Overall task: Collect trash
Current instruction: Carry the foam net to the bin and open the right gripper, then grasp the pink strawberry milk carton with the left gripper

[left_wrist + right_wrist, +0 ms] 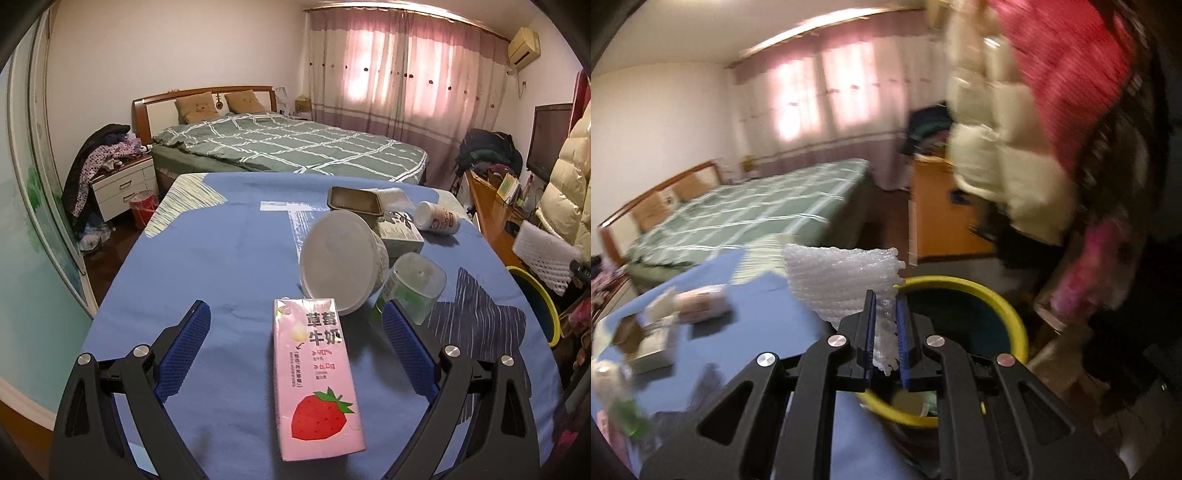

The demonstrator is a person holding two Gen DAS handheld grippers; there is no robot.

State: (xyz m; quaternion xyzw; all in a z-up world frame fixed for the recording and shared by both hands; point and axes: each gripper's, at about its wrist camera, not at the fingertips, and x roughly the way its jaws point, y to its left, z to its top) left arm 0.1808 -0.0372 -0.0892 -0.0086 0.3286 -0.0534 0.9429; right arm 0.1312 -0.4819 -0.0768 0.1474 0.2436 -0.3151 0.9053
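The left hand-held gripper is spread wide over the blue worktop, with a pink strawberry milk carton lying between its fingers, touching neither. Just past it lies a tipped white cup, then a clear cup. The right hand-held gripper pinches white foam wrap (blurry here) above the yellow-rimmed bin.
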